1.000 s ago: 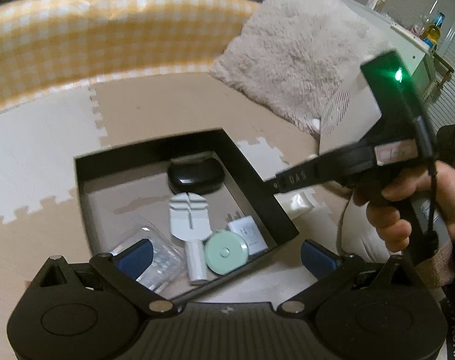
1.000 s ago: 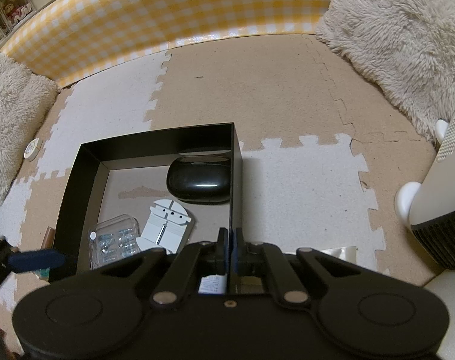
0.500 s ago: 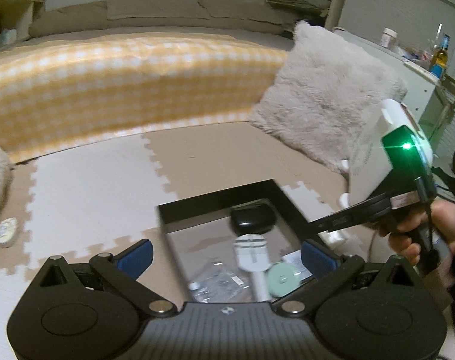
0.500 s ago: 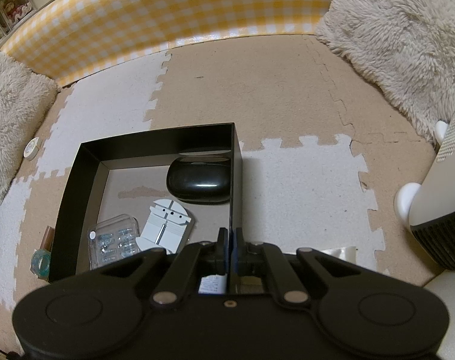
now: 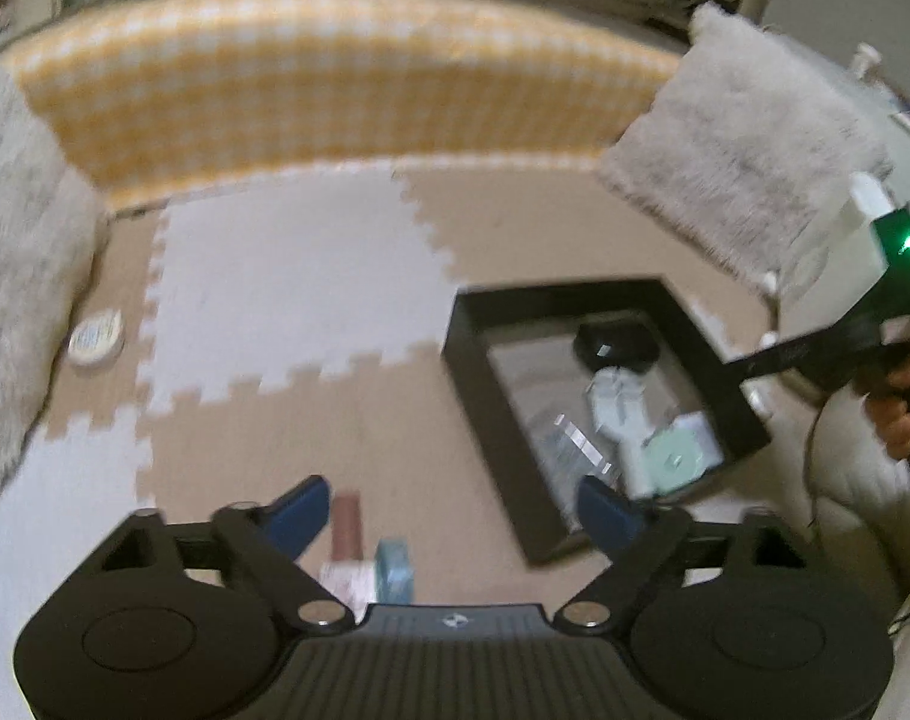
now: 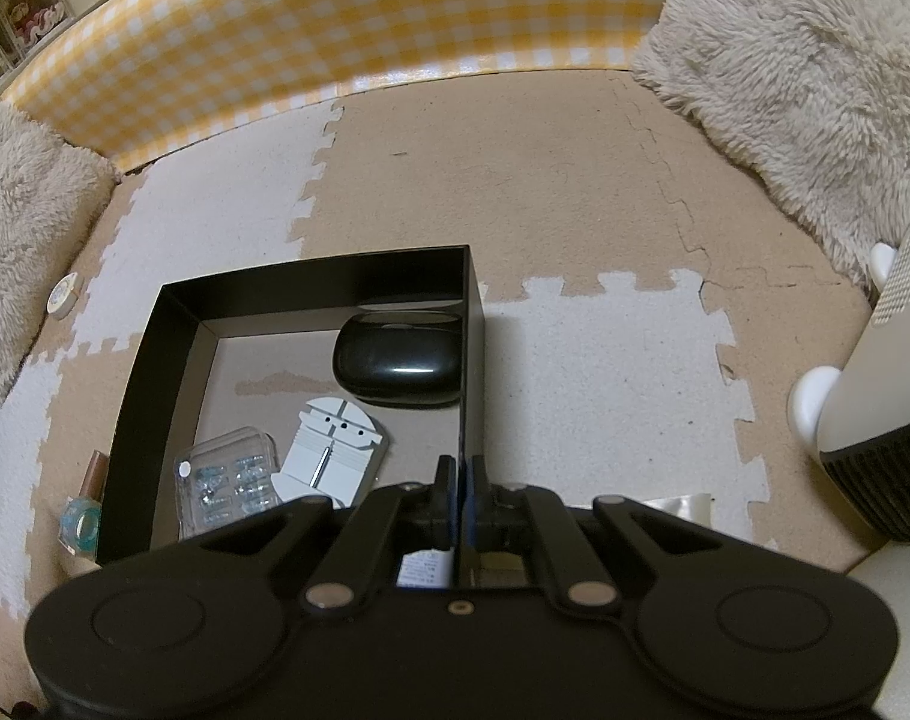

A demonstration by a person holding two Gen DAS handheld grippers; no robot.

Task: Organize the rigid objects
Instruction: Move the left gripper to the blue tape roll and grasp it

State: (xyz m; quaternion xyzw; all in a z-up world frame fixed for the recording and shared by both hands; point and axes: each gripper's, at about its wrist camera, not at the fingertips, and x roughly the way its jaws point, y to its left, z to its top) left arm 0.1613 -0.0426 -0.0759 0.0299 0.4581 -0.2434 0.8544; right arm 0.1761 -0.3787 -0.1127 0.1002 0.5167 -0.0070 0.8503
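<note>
Now, from the left wrist camera, the left gripper (image 5: 452, 513) hangs over the foam floor mat (image 5: 287, 300) with its two blue fingers (image 5: 296, 513) standing wide apart. They have just been closing a little, and nothing is pinched between them. Down between the fingers, on the mat, lies a small bottle (image 5: 359, 546) with a brown cap and a pale blue body; the picture is blurry here, so it may be nail polish. The fingers do not touch it. To the right sits the black box (image 5: 479, 384), open at the top. Inside it are a black case (image 5: 617, 345), a white tool (image 5: 620, 405), a clear plastic case (image 5: 566, 441) and a round mint-green thing (image 5: 674, 456). At the right edge a hand (image 5: 896, 414) holds the right gripper's handle, whose long arm reaches to the box's right wall. A small round tin (image 5: 95, 336) lies far left on the mat, beside a fluffy cushion (image 5: 11, 276).

From the right wrist camera, the right gripper (image 6: 460, 480) has its fingers pressed together on the right wall of the black box (image 6: 149, 402), so it is holding the box by that thin wall. The black case (image 6: 398, 366) lies in the far right corner, the white tool (image 6: 335, 450) nearer, and the clear plastic case (image 6: 230, 480) left of the tool. The small bottle (image 6: 83, 507) lies outside, just beside the left wall.
</note>
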